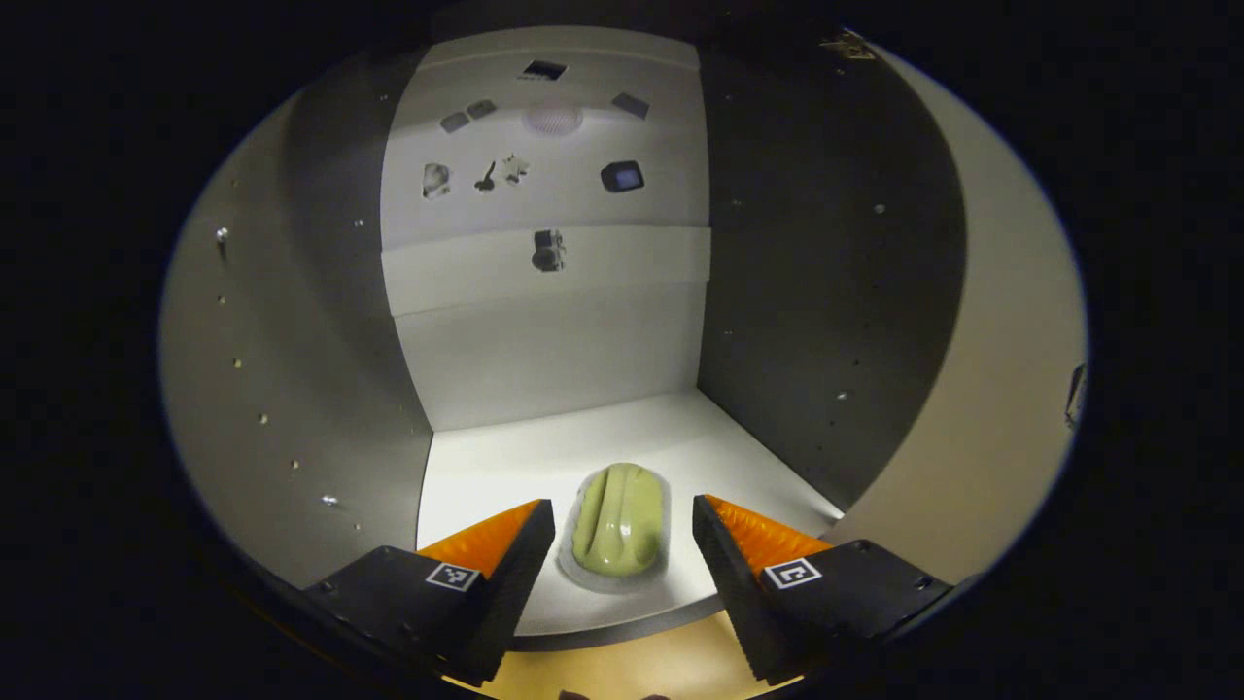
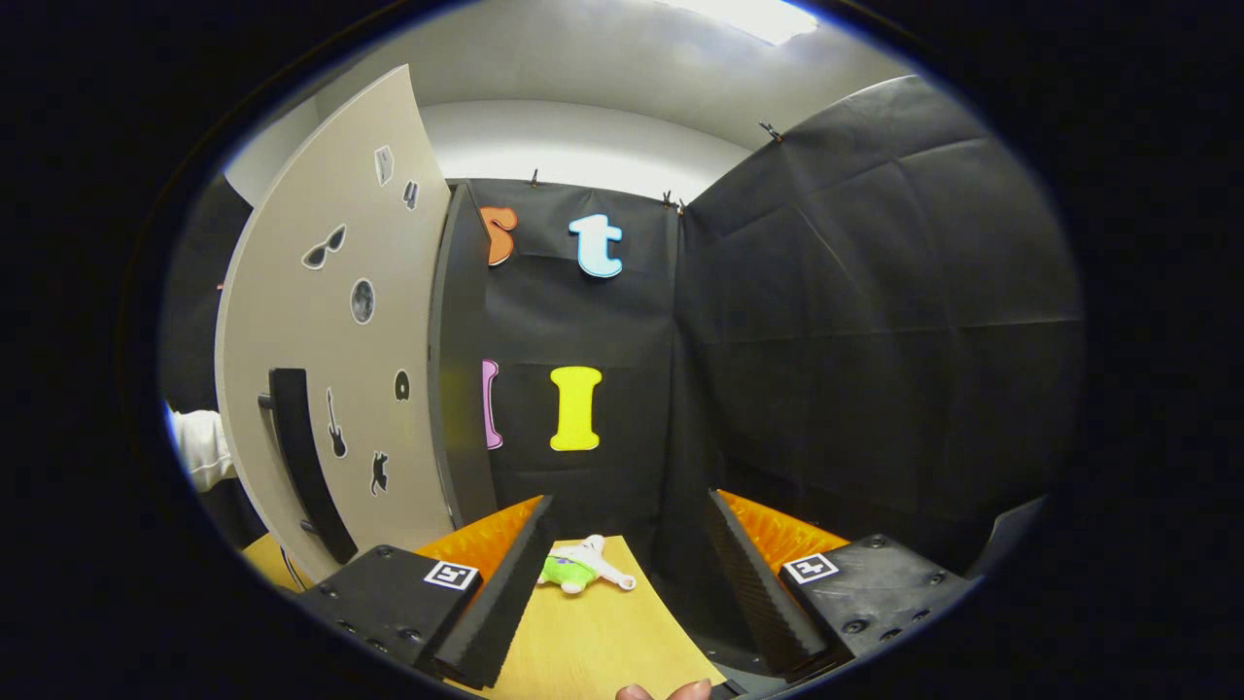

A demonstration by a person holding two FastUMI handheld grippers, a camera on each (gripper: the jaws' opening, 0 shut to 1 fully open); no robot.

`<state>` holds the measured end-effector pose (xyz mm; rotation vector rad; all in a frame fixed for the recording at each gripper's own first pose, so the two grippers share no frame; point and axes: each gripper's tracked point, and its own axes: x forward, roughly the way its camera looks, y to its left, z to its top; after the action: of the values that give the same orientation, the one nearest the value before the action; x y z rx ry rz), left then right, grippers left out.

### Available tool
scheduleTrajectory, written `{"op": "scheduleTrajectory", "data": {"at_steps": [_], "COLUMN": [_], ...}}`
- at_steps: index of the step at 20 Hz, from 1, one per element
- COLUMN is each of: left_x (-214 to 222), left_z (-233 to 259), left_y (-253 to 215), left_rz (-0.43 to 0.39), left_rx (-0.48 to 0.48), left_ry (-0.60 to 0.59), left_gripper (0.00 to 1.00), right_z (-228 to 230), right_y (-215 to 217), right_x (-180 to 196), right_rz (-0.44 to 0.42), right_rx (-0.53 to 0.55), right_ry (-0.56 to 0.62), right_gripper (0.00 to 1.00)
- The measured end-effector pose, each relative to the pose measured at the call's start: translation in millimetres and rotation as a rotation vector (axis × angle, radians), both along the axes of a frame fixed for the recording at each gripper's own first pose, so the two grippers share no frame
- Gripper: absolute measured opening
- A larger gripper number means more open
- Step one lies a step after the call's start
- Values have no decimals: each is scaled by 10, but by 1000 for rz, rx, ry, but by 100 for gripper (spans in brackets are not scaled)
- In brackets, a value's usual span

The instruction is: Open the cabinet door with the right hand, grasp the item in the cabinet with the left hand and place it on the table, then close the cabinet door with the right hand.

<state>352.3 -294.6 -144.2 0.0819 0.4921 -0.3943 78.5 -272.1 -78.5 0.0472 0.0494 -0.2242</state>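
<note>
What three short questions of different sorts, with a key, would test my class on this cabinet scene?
1. True or false: the cabinet door stands open.
2. What lies between the left gripper's fingers? A) a green packaged item B) a cup C) a book
3. Fill in: a small toy lies on the ____ ahead of the right gripper.

Key: 1 true. 2 A, the green packaged item on the cabinet floor, jaws open. 3 table.

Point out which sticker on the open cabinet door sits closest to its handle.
The guitar sticker, a slim dark upright shape just beside the handle on the cabinet door. The sunglasses, round disc and small oval sit higher or farther away.
</note>
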Motion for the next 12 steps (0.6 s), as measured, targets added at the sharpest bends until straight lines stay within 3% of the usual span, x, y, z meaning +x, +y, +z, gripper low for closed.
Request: {"op": "scheduleTrajectory", "data": {"at_steps": [6, 8, 9, 12], "left_x": [240, 264, 279, 294], "left_z": [-316, -417, -433, -365], "left_y": [-62, -72, -84, -2], "left_rz": [-20, -18, -16, 26], "left_rx": [28, 31, 15, 20], "left_ry": [64, 91, 90, 45], "left_gripper": [83, 63, 44, 28], "right_z": [-152, -158, -157, -152], "right_y": [-112, -92, -77, -57], "right_x": [-48, -60, -76, -108], "right_rz": [-36, -39, -37, -38], "right_rx": [3, 6, 4, -10], "right_ry": [44, 51, 49, 49], "right_gripper": [98, 98, 98, 98]}}
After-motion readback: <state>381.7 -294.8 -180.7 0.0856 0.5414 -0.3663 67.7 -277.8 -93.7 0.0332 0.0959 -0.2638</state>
